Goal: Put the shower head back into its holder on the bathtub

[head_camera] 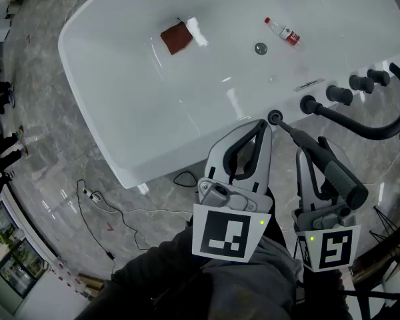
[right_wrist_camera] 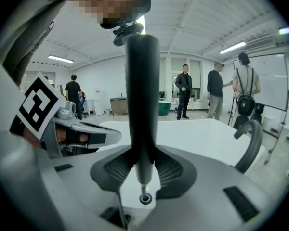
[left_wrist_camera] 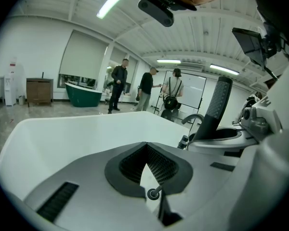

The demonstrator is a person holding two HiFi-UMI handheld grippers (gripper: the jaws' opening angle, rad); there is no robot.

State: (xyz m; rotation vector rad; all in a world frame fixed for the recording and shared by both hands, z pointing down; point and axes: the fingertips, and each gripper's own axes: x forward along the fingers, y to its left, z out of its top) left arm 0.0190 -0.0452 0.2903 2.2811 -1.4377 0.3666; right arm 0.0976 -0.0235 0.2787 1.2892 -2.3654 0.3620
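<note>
The shower head is clamped in the right gripper. Its dark handle sticks up behind the jaws and its thin end pokes out just past the fingertips. Just ahead of that end is the holder, a small dark ring on the bathtub rim, very near but apparently not yet entered. The left gripper, jaws together on nothing, hovers just beside the right one, with its tips by the same ring. This looks to me like the lining-up step. Next, the thin end needs centring over the ring and lowering straight in before the right gripper lets go.
</note>
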